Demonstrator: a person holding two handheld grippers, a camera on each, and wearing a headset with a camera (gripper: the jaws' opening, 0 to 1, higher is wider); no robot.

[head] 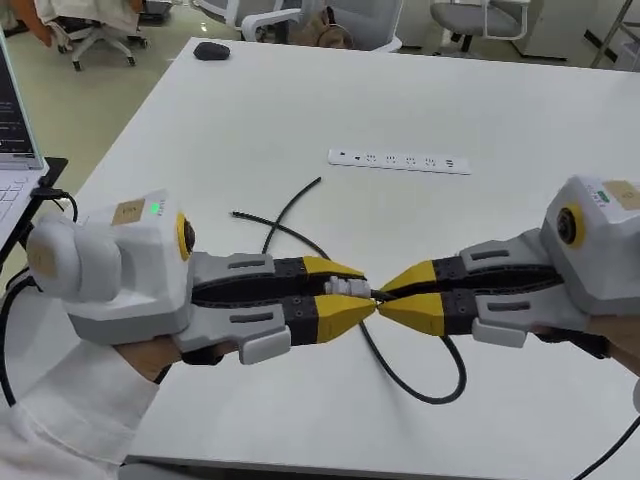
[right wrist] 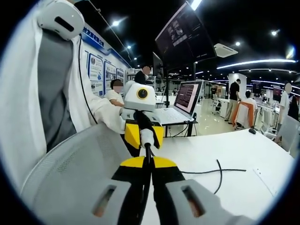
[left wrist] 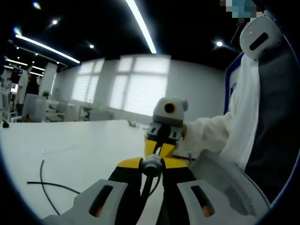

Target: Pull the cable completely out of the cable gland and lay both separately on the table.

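Above the white table (head: 250,110) my two grippers meet tip to tip. My left gripper (head: 365,292) is shut on the pale cable gland (head: 342,288). Facing it, my right gripper (head: 384,298) is shut on the black cable (head: 420,385) right at the gland's mouth. The cable's remaining length loops over the table under both tips, with loose ends toward the middle. In the left gripper view the grey gland (left wrist: 152,162) sits between the yellow fingers (left wrist: 129,164), and the right gripper (left wrist: 159,149) faces it. In the right gripper view the cable (right wrist: 148,152) runs from my shut jaws to the gland (right wrist: 146,137).
A white power strip (head: 400,160) lies further back on the table. A black mouse (head: 211,50) sits near the far edge. A laptop (head: 10,150) stands off the left side. Office chairs (head: 90,30) stand beyond the table.
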